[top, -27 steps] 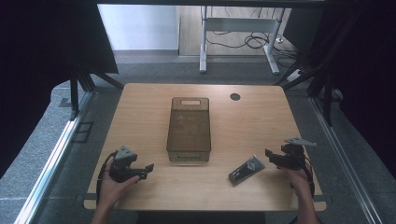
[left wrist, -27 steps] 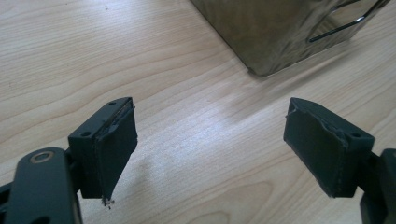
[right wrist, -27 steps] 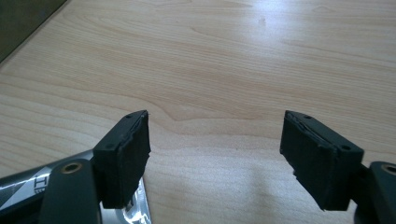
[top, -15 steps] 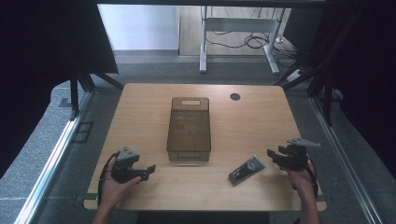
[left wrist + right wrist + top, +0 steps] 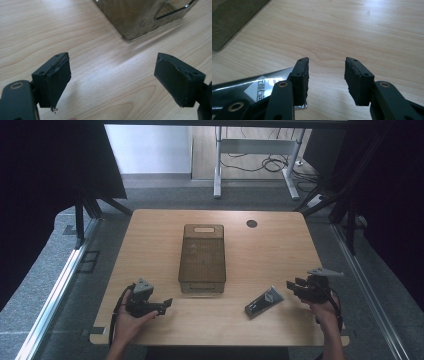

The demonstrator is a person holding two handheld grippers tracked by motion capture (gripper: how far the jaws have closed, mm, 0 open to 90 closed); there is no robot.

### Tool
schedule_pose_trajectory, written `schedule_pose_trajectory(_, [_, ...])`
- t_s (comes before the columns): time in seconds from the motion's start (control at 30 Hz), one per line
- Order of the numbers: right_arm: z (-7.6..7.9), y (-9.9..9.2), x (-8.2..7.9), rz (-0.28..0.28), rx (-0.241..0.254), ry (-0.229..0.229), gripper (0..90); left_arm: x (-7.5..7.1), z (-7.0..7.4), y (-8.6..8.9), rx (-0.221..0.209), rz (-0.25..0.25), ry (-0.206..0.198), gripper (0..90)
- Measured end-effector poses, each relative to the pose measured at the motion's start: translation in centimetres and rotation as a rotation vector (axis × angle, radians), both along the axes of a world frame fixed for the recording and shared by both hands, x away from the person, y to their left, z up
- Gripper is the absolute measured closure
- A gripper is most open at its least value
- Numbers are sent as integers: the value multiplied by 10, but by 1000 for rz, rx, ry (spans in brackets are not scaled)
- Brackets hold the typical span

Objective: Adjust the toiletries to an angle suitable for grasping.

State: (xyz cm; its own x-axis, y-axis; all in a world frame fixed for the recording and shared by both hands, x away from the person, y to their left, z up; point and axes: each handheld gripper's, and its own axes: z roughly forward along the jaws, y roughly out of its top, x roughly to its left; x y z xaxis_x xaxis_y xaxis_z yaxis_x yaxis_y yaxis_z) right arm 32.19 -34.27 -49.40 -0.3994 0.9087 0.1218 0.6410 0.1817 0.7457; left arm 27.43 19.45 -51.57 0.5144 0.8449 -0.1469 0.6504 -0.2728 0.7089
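Note:
A dark translucent bin (image 5: 202, 257) lies lengthwise in the middle of the wooden table (image 5: 150, 245). A black and silver packet (image 5: 264, 301) lies flat near the front right. My right gripper (image 5: 291, 286) hovers just right of the packet, open, with nothing between its jaws. In the right gripper view the right gripper (image 5: 325, 80) stands over bare wood, and the packet (image 5: 249, 86) lies beside and partly behind its left jaw. My left gripper (image 5: 167, 304) sits at the front left, open and pointing right. In the left gripper view the left gripper (image 5: 112, 80) faces a corner of the bin (image 5: 135, 15).
A small dark round grommet (image 5: 251, 223) sits in the table's far right part. Bare wood surrounds the bin on all sides. Beyond the far edge stand a metal desk frame (image 5: 255, 165) and cables on the floor.

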Motion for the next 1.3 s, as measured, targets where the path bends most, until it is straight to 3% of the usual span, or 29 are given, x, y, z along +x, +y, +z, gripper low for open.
schedule_pose_trajectory(0.17, [-1,3,2,24,1,9,579,0,-2,-1,-16,7,7,136])
schedule_pose_trajectory(0.23, [0,3,2,29,6,15,601,-2,-2,-3,-30,9,-10,138])
schedule_pose_trajectory(0.47, [4,2,1,12,-10,-1,617,-4,0,-1,-19,22,-45,145])
schedule_pose_trajectory(0.63, [7,2,-1,10,-4,-6,642,-5,1,-1,0,5,-40,164])
schedule_pose_trajectory(0.9, [6,13,-7,41,-39,27,772,-6,2,0,-1,3,-38,180])
schedule_pose_trajectory(1.07, [6,23,-11,113,-58,55,829,-8,6,5,-17,7,-45,181])
schedule_pose_trajectory(1.3, [15,33,-13,213,-140,127,893,-10,10,7,-22,7,-54,184])
